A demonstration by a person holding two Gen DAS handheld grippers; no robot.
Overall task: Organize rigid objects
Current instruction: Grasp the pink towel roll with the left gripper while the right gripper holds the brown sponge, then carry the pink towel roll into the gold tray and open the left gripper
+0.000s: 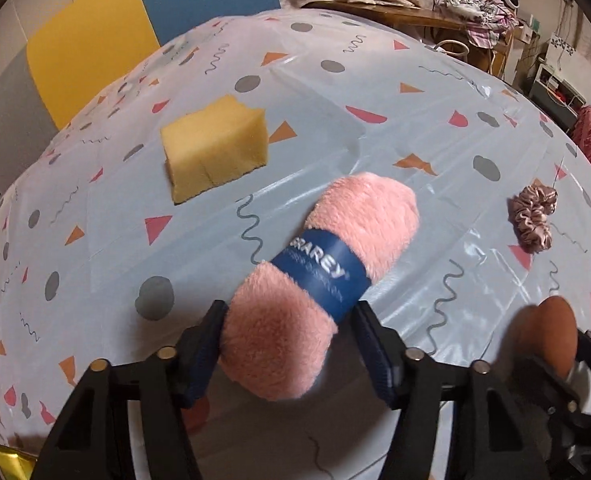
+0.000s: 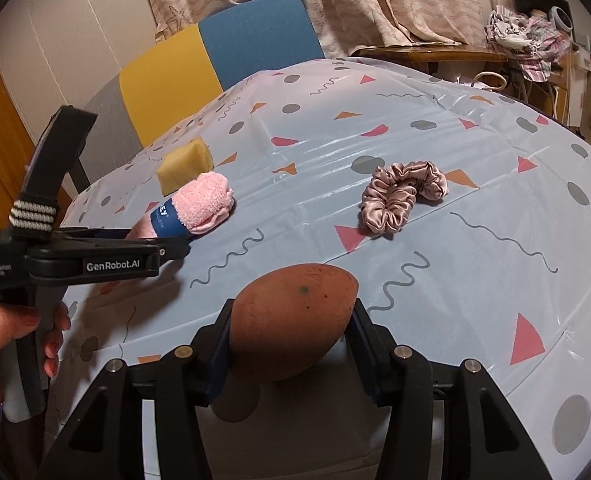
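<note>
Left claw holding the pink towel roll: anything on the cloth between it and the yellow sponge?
Nothing visible. The left claw grips the pink towel roll, and only bare tablecloth lies between it and the yellow sponge.

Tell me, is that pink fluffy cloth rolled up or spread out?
Rolled up. The pink cloth forms a tight bundle with a blue paper band wrapped round its middle, and the left gripper has its jaws closed on one end.
</note>
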